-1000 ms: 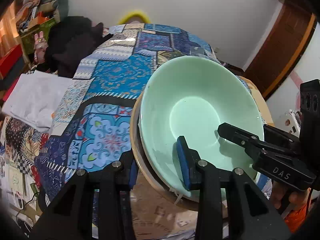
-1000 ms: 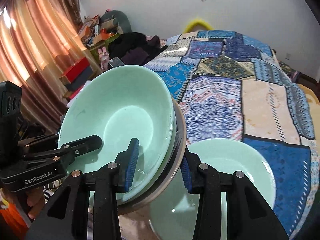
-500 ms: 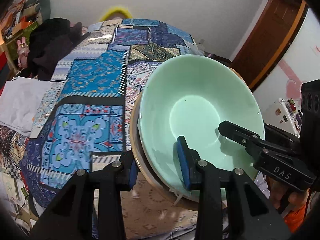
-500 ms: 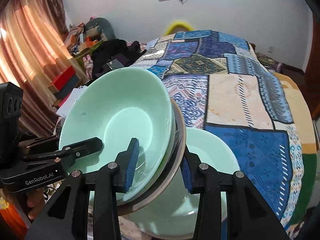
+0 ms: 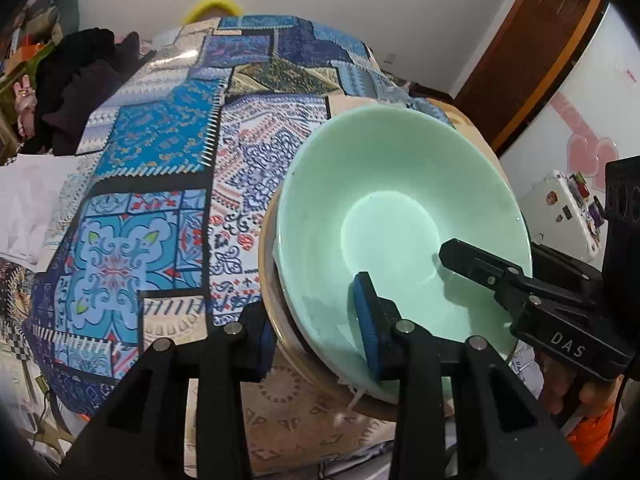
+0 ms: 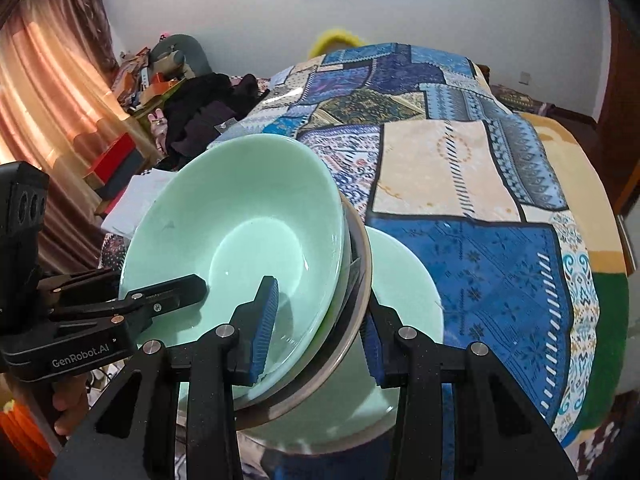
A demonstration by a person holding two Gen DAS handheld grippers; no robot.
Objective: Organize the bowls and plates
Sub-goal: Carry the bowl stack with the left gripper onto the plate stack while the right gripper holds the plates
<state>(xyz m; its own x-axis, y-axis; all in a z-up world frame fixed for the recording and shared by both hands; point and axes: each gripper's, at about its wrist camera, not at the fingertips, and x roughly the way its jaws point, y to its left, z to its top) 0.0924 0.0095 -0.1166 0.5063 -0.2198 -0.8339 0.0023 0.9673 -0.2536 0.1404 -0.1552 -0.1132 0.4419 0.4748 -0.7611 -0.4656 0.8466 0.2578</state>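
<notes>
A stack of nested bowls, with a mint-green bowl on top and a brownish metal-looking bowl rim under it, is held in the air between both grippers. My left gripper is shut on the stack's near rim. My right gripper is shut on the opposite rim; the stack shows in its view as the green bowl. Each gripper appears in the other's view, the right gripper and the left gripper. A green plate lies on the bed below the stack.
The patchwork blue bedspread covers the bed. Dark clothes and white paper lie at the left side. A curtain hangs left, a wooden door stands right.
Both grippers carried the bowl stack to the right over the bed; the green plate now sits more directly under the stack. The grips have not changed.
</notes>
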